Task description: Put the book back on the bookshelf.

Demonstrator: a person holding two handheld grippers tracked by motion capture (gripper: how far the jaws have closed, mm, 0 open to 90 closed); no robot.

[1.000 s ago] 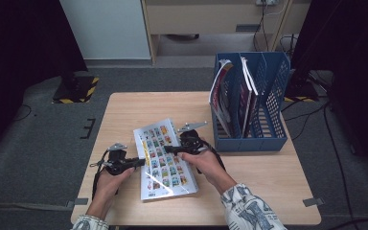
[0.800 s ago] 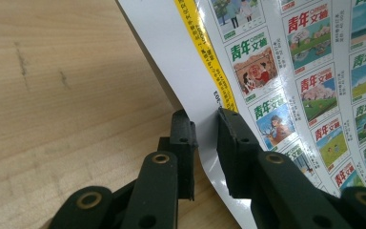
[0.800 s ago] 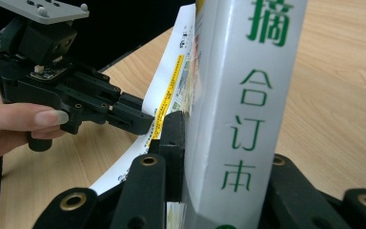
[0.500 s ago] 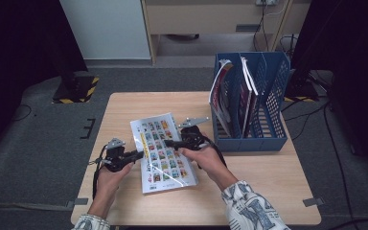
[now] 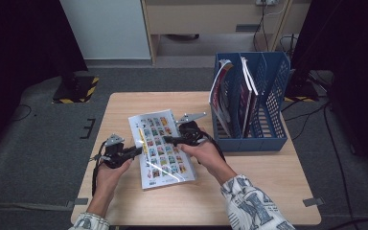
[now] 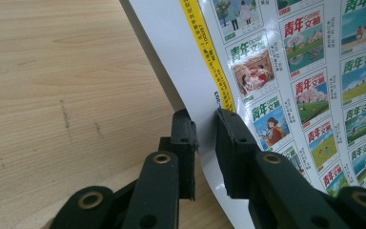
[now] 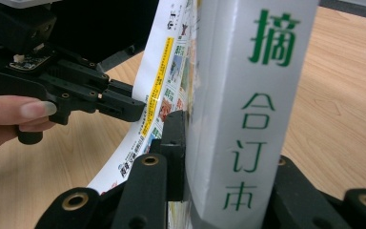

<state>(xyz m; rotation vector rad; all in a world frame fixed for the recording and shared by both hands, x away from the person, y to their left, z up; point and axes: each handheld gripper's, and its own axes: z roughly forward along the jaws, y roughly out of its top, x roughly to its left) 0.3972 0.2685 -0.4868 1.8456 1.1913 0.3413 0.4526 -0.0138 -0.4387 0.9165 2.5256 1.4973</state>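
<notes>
A thick magazine [image 5: 163, 148] with a cover of small coloured pictures lies mid-table, its left side lifted off the wood. My left gripper [image 5: 136, 151] is shut on the white margin of the cover's left edge, which the left gripper view shows pinched between the jaws [image 6: 205, 121] beside a yellow stripe on the magazine [image 6: 310, 81]. My right gripper [image 5: 168, 140] reaches in from the right and is shut on the magazine. The right gripper view shows the grey spine with green characters [image 7: 248, 95] clamped between the jaws [image 7: 228, 143], with the left gripper [image 7: 124, 102] beyond.
A blue file rack [image 5: 273, 139] stands on the table's right side with several magazines upright in its left slots. Bare wood [image 5: 124, 105] lies left of and behind the magazine. The table's near edge is below the forearms.
The magazine has shifted slightly toward the far side and left, with both grippers still holding it. Its left edge now sits a little higher.
</notes>
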